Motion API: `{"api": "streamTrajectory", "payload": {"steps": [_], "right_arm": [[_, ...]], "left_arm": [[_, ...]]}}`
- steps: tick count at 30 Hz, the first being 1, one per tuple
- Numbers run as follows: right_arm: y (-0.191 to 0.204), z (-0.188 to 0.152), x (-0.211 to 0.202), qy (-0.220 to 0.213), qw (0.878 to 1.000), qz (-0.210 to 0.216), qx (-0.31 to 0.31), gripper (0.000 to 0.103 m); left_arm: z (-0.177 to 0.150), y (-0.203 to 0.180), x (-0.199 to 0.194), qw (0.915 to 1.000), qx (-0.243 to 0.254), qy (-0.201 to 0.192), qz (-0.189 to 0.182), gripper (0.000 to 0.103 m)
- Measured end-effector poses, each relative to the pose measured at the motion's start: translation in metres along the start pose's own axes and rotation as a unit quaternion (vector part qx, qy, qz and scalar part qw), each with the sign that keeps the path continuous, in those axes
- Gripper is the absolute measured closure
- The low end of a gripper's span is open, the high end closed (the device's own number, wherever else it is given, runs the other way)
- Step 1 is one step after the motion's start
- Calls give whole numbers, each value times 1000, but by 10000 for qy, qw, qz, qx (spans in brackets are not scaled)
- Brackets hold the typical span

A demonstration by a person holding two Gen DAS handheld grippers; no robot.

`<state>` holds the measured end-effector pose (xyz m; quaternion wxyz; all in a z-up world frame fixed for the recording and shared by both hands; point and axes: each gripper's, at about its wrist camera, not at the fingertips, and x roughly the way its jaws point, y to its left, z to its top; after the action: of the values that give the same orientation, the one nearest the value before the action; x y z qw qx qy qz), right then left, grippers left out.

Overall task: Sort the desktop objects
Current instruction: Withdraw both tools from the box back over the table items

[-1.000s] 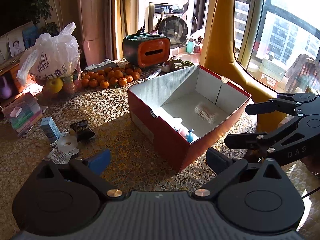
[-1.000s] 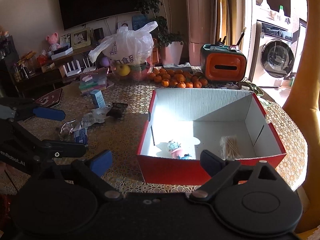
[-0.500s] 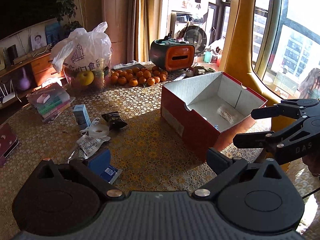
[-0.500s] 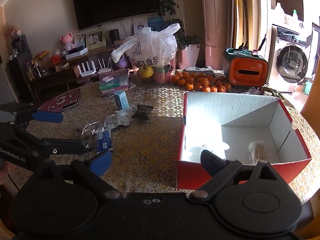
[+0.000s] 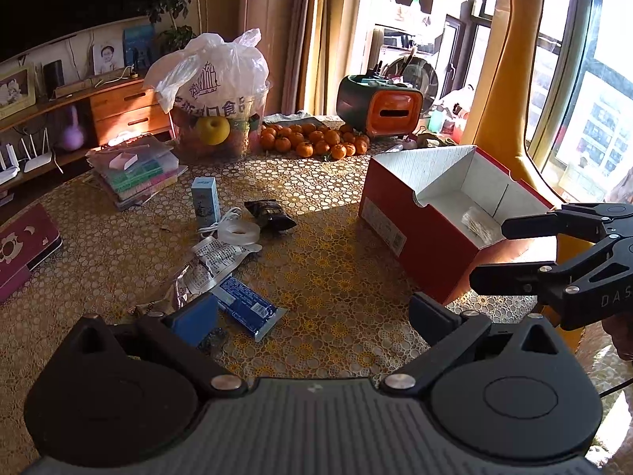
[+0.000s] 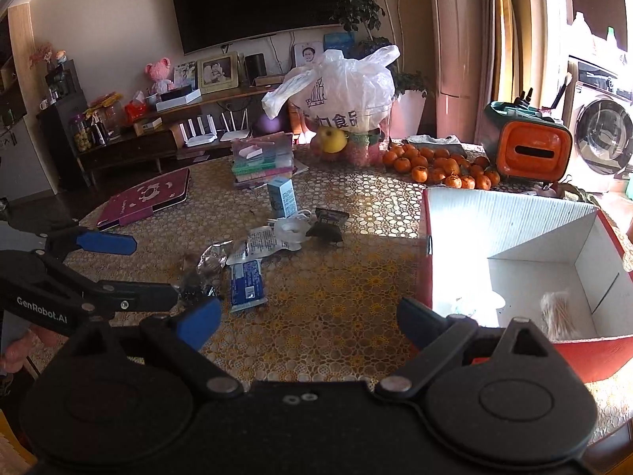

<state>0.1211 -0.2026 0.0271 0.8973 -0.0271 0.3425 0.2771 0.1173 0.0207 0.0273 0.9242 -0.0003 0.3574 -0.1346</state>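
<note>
A red shoe box (image 5: 419, 229) (image 6: 514, 221) stands open on the right of the table, with a bundle of cotton swabs (image 6: 558, 314) inside. Left of it lie a blue wrapper (image 5: 247, 308) (image 6: 246, 283), a white printed sachet (image 5: 215, 261), a crumpled foil wrapper (image 6: 211, 255), a clear tape roll (image 5: 239, 233), a black snack packet (image 5: 269, 213) and a small light-blue carton (image 5: 205, 200). My left gripper (image 5: 312, 316) (image 6: 130, 273) hovers open just behind the blue wrapper. My right gripper (image 6: 308, 320) (image 5: 502, 253) is open beside the box's near corner. Both are empty.
At the back stand a bowl of fruit under a white plastic bag (image 5: 213, 79), a pile of oranges (image 5: 312, 140) and an orange tissue holder (image 5: 379, 111). A stack of plastic cases (image 5: 138, 166) and a maroon notebook (image 6: 146, 198) lie at the left.
Both grippers have swung left and back from the box, so the loose items now sit ahead of them. Both have stayed open and empty.
</note>
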Motion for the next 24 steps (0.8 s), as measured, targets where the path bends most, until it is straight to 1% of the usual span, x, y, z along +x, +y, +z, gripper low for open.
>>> {"api": "streamTrajectory", "payload": {"steps": [9,11,14,19,24], "right_arm": [[24,3,22,101,9996,150,-230,7],[28,3,28,103,9995,189,-247,7],[35,3,37,114,9991,250,-318,7],[47,4,54,132,9979,315,-543,7],[52,4,70,180,9974,371,-595,8]], "left_arm": [[-19,30,1,9996,-158,115,201,0],[-24,39,1,9994,-233,142,219,0],[-32,55,1,9985,-395,134,357,0],[-41,78,4,9970,-630,172,405,0],[-48,90,14,9967,-663,218,421,0]]}}
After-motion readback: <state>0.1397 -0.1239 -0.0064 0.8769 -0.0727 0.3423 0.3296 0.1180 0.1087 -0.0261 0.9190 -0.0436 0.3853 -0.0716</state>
